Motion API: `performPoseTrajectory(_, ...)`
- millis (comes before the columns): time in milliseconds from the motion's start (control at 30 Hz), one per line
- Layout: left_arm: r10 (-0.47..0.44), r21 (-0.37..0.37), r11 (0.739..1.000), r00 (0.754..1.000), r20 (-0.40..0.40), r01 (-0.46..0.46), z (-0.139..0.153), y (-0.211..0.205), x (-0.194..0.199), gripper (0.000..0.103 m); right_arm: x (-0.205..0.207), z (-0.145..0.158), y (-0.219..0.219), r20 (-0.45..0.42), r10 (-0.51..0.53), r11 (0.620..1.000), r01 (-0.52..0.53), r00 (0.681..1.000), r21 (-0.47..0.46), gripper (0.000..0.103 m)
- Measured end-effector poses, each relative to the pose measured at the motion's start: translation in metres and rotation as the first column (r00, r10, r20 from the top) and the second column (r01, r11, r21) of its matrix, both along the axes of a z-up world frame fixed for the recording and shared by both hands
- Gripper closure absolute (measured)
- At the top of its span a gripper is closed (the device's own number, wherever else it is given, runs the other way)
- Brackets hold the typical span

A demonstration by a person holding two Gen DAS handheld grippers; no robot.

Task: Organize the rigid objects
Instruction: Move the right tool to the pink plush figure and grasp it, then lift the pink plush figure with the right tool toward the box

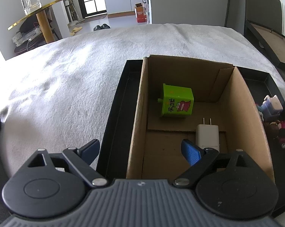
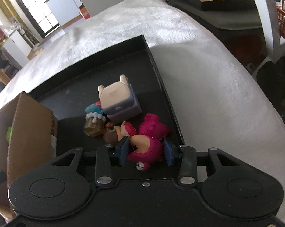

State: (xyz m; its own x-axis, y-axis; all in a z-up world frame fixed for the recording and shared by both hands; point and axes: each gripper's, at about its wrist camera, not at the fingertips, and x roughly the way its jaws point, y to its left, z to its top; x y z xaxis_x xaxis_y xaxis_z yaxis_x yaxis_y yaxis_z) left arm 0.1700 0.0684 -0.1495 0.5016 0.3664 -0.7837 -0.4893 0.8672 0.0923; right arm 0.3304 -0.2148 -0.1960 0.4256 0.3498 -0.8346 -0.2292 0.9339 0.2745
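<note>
Now the right gripper (image 2: 146, 152) squeezes a pink toy bear (image 2: 148, 141) in the black tray (image 2: 157, 70), its pads pressed on both sides of it. Just beside the bear lie more small toys (image 2: 104, 123). Over the cardboard box (image 1: 242, 102), the left gripper (image 1: 140, 151) hangs spread wide, gripping nothing, above a green cube (image 1: 177, 102) and white plug (image 1: 207, 134).

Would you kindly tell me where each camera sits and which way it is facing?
Left wrist: on the left claw, angled down into the cardboard box holding a green carton and white charger; open blue fingers show.
Right wrist: on the right claw, angled down at toys in the black tray; fingers straddle the pink figure.
Shared: box, tray, toy pile, white cloth.
</note>
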Motion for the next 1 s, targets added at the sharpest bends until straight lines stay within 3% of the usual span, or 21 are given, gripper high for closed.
performPoseTrajectory(600, -0.032, -0.017, 0.999, 0.999, 0.031, 0.032, 0.0, -0.001, -0.009, 0.012, -0.021, 0.035, 0.006, 0.037, 0.032, 0.999, -0.031, 0.999, -0.025, 0.065)
performPoseTrajectory(833, -0.04, -0.017, 0.999, 0.998, 0.046, 0.041, -0.001, 0.0, -0.014, 0.02, -0.035, 0.053, 0.021, 0.072, 0.078, 0.997, -0.075, 0.994, -0.034, 0.065)
performPoseTrajectory(1000, -0.038, -0.032, 0.999, 0.998, 0.044, 0.039, -0.005, 0.004, -0.016, 0.034, -0.04, 0.066, 0.033, 0.101, 0.106, 0.994, -0.103, 0.989, -0.035, 0.065)
